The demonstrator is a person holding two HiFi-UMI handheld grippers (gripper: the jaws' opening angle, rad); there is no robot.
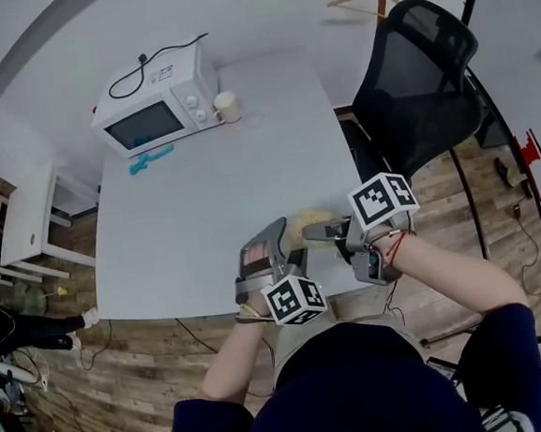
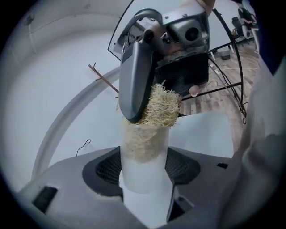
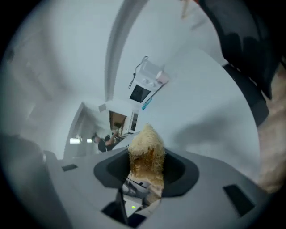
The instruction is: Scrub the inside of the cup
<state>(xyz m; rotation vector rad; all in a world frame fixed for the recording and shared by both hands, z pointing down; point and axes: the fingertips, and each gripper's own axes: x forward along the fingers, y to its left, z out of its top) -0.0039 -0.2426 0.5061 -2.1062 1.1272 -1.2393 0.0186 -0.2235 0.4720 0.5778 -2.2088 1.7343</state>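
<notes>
A translucent white cup (image 2: 144,181) stands upright between the jaws of my left gripper (image 2: 145,169), which is shut on its sides. A tan loofah sponge (image 2: 156,112) is stuffed into the cup's mouth and fills its upper part. My right gripper (image 3: 145,176) is shut on the loofah (image 3: 145,150), and one of its grey fingers (image 2: 136,76) reaches down to the cup's rim. In the head view both grippers meet over the table's near edge: left gripper (image 1: 282,242), right gripper (image 1: 328,231), loofah (image 1: 309,224) between them.
A white microwave (image 1: 153,112) stands at the far left of the grey table (image 1: 205,225), with a cream mug (image 1: 227,106) beside it and a teal item (image 1: 151,160) in front. A black office chair (image 1: 418,75) stands at the table's right.
</notes>
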